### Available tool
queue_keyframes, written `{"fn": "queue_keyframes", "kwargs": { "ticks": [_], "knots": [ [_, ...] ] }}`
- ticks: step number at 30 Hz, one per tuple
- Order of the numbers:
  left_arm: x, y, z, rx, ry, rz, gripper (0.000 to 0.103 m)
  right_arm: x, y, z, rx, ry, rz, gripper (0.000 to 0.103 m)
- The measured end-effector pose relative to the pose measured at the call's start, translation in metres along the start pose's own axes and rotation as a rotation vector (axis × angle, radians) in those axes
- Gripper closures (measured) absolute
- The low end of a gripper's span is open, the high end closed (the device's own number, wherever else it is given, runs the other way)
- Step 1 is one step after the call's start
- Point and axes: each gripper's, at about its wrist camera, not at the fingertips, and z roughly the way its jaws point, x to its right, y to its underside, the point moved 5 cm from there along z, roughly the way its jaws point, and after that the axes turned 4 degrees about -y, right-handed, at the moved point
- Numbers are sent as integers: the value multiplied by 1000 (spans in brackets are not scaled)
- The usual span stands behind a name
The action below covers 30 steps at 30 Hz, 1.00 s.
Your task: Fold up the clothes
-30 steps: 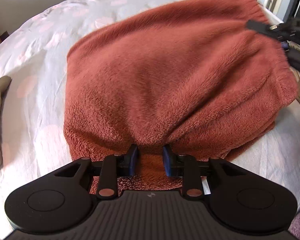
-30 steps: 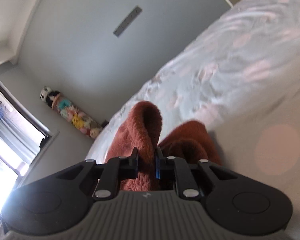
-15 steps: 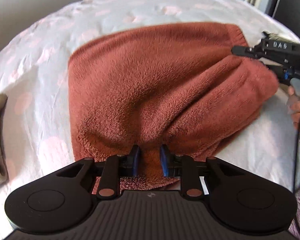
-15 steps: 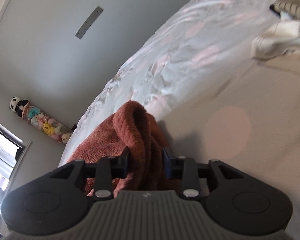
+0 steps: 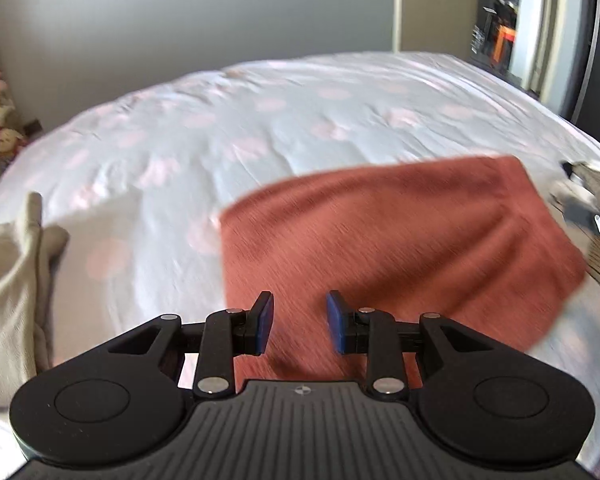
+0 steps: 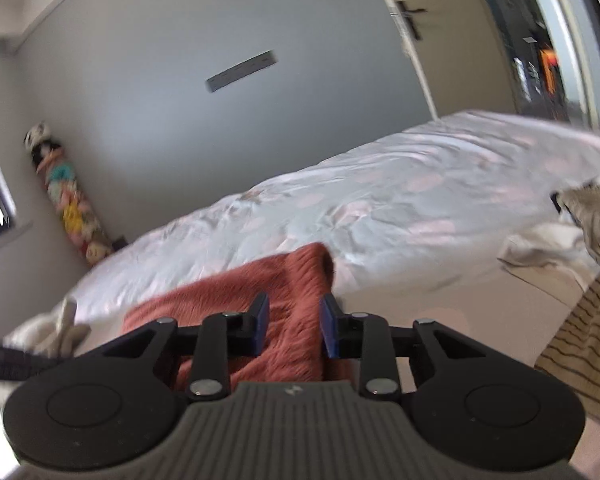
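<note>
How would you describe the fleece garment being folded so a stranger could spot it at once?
Start at the bed with its pale sheet of faint pink spots. On its near side lies the fleece garment, between a beige cloth and a striped cloth. It alone is rust red and fluffy.

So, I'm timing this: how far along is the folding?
Rust fleece lies folded flat on the bed; left gripper is opening, nothing pinched. Right gripper is closing with fleece between its jaws. Beige garment and striped garment look unfolded.
</note>
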Motion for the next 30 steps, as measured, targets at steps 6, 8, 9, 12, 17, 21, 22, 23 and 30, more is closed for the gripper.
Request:
{"fn": "queue_keyframes", "kwargs": {
  "ticks": [6, 8, 9, 12, 17, 21, 22, 23, 30],
  "knots": [
    [-15, 10, 25, -40, 2, -91, 77, 7, 25, 22, -146, 93, -46, 81],
    [-15, 16, 33, -51, -4, -94, 77, 15, 32, 28, -185, 99, -22, 80],
    [-16, 19, 35, -57, -7, -98, 77, 18, 34, 31, -198, 101, -14, 80],
    [-18, 25, 43, -58, -3, -109, 77, 19, 40, 38, -229, 107, -8, 80],
    [-26, 32, 43, -42, 36, -136, 77, 23, 44, 42, -254, 97, 22, 80],
    [-32, 28, 28, -23, 55, -136, 74, 28, 38, 36, -235, 57, 71, 79],
    [-36, 27, 23, -15, 61, -151, 72, 29, 36, 34, -224, 43, 88, 76],
    [-40, 25, 17, -5, 62, -174, 62, 32, 33, 31, -208, 29, 110, 66],
    [-78, 14, 7, 11, 122, -271, 41, 59, 15, 26, -113, -66, 330, 41]
  ]
}}
